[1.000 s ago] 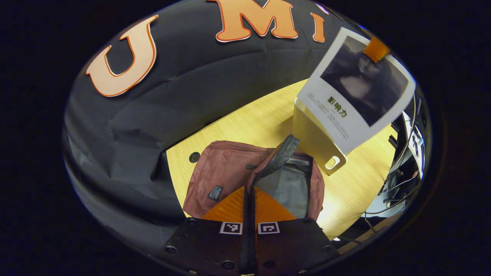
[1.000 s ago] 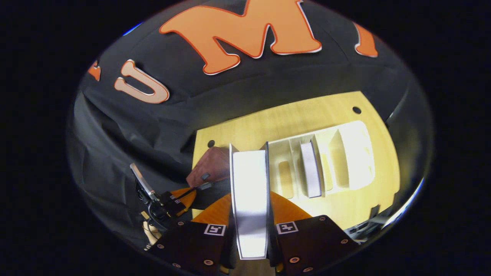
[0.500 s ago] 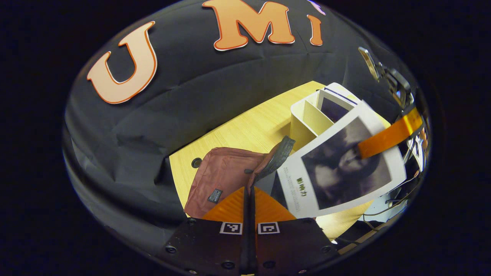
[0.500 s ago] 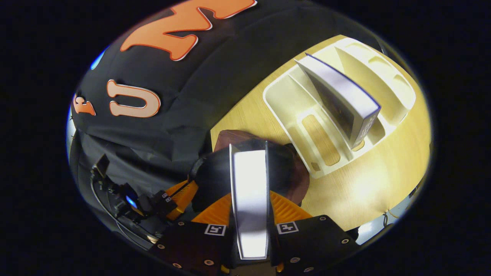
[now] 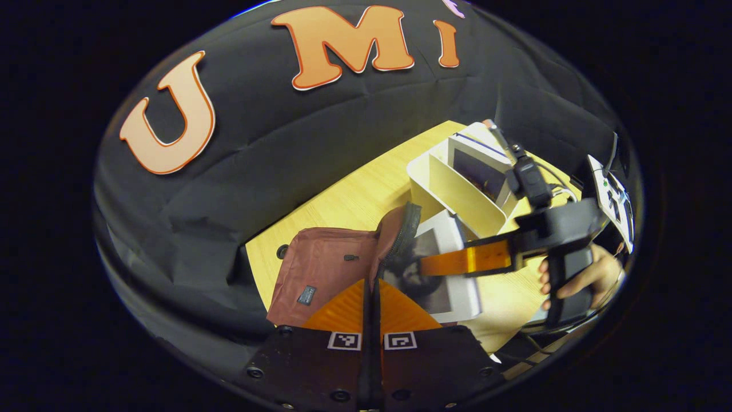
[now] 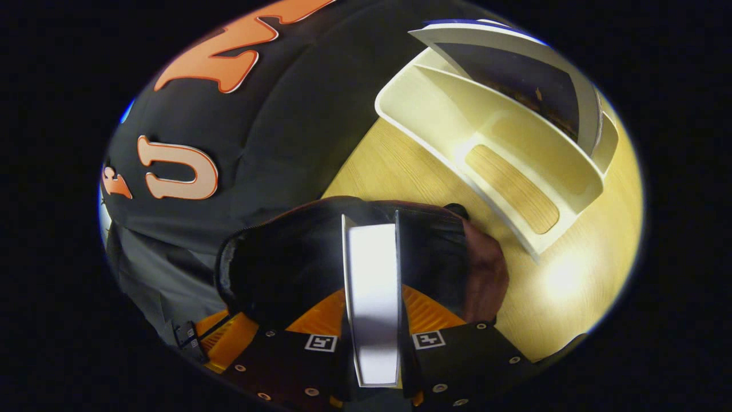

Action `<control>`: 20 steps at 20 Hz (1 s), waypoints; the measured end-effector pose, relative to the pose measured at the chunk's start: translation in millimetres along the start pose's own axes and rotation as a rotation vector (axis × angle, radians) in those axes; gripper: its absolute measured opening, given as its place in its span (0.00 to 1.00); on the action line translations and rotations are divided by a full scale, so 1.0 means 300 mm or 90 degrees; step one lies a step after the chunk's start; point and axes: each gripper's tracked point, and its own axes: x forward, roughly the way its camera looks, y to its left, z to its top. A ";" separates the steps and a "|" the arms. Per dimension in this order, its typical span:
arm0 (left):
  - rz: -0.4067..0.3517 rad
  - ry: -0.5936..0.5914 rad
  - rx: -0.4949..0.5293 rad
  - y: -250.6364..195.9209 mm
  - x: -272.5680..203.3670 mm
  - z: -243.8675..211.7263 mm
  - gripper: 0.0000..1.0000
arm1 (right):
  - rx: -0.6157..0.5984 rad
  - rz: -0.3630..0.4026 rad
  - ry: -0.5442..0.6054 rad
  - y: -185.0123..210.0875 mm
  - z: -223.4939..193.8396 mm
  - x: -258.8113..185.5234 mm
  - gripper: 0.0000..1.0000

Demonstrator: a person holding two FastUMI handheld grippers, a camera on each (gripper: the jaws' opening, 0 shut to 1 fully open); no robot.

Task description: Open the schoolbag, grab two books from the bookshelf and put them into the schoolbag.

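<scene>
A maroon schoolbag [image 5: 326,263] lies on the wooden table [image 5: 354,200]. My left gripper [image 5: 373,284] is shut on the bag's dark zipper flap [image 5: 403,229] and holds it up, so the mouth gapes. My right gripper [image 6: 373,292] is shut on a white-covered book [image 6: 373,274], whose far end is inside the bag's dark opening [image 6: 286,269]. In the left gripper view that book [image 5: 452,286] slants into the bag, with the right gripper [image 5: 457,262] clamped on it and a hand [image 5: 583,280] behind. A second book [image 5: 477,169] stands in the cream bookshelf [image 5: 452,194].
The bookshelf [image 6: 457,126] sits just right of the bag, with the other book [image 6: 514,74] in a far slot. A small hole [image 5: 281,250] marks the table's left corner. Cables and a device [image 5: 615,200] hang off the right edge.
The right gripper has brought its book down from above the shelf, leftward, into the bag's mouth. The left gripper has kept its hold on the flap, shifting only slightly.
</scene>
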 end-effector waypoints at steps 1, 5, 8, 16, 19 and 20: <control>-0.005 -0.004 -0.006 -0.012 -0.005 0.000 0.01 | -0.001 -0.003 -0.012 0.007 -0.002 0.025 0.33; -0.003 -0.004 0.002 -0.018 -0.009 -0.004 0.01 | -0.001 -0.006 -0.034 0.016 -0.009 0.054 0.33; -0.001 -0.007 -0.003 -0.004 -0.003 0.004 0.01 | -0.013 -0.006 -0.039 0.010 -0.009 0.058 0.33; -0.003 -0.011 -0.004 0.005 -0.017 0.014 0.01 | -0.119 -0.087 -0.012 0.000 -0.090 0.089 0.75; -0.011 -0.008 -0.022 0.017 -0.009 -0.003 0.00 | -0.121 -0.106 0.003 -0.021 -0.107 0.067 0.97; -0.011 -0.005 -0.029 0.022 -0.008 -0.010 0.00 | -0.121 -0.113 0.000 -0.031 -0.100 0.054 0.97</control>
